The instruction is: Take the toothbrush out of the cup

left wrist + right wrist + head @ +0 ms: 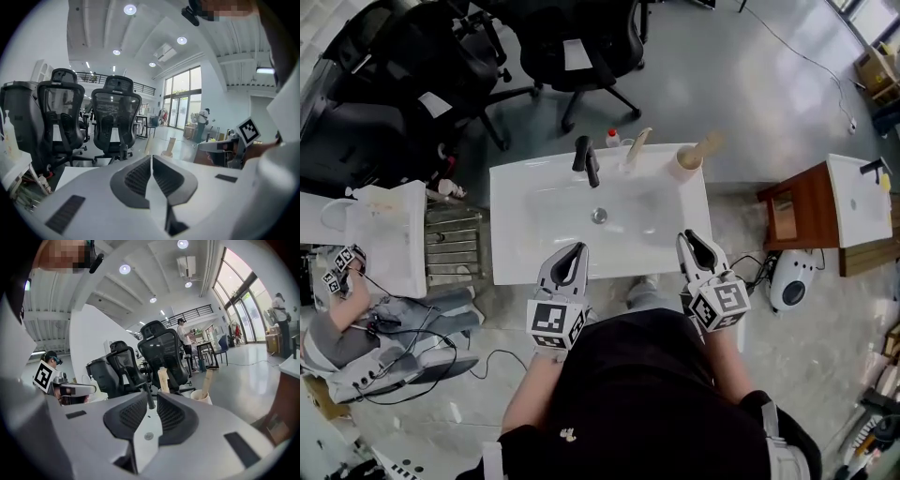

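Reaching step: both grippers are hovering over the sink's (511, 267) near rim. The left gripper (572, 253) is pinched together and the right gripper (691, 242) is narrowly parted, both empty. The toothbrush (707, 146), seemingly, is standing in the cup (686, 163) at the far-right corner, calling for a forward reach.

No word, number or brand can be read anywhere in these views. Behind the fingers of the left gripper (572, 248) and the right gripper (687, 236), each marker cube (556, 323) carries only black-and-white square patterns, with no letters or digits. Well beyond the fingertips, past the far side of the basin, the white sheets (577, 54) on the backs of the office chairs (609, 37) are too small to make out.
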